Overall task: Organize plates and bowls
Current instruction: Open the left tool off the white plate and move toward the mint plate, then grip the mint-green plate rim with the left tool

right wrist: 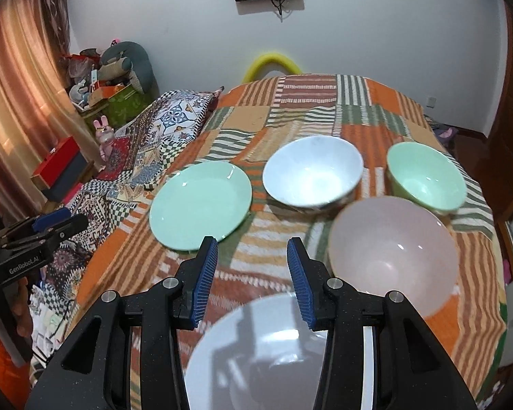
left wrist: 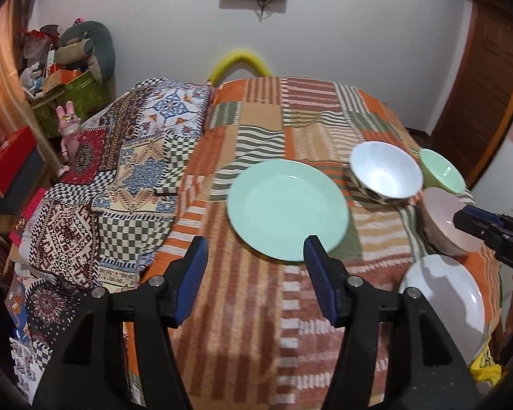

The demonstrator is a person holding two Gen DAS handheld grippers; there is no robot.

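Grippers first. Left gripper (left wrist: 254, 256) has its jaws spread wide, nothing between them, hovering above the bed (left wrist: 242, 341) just short of the green plate (left wrist: 287, 210). Right gripper (right wrist: 252, 259) is likewise wide and holds nothing; it hangs over the white plate (right wrist: 256, 352).

Nearest item: white plate, at the near edge of the bed toward the right corner. Glossy, shallow, shadowed by the tool.

Next: pink bowl (right wrist: 391, 253), just beyond the white plate on the right side. Large, pale, matte-looking inside with small glints.

Level with it to the left: green plate, near the middle of the bed, lying flat on the striped blanket (right wrist: 290, 109). Mint colour, broad rim.

Further back: white bowl (right wrist: 313, 174), dark spots on its outer wall as seen from the left wrist, sitting slightly tilted. Right of it, near the right edge, small green bowl (right wrist: 425, 181).

Far side: patterned quilt (left wrist: 126, 171) bunched along the left edge; yellow tube (right wrist: 272, 63) past the far edge.

Progress, as judged: nothing stacked yet. All five pieces lie apart, none nested. Plates remain to be piled together, bowls to be nested by size. Task appears at its start.
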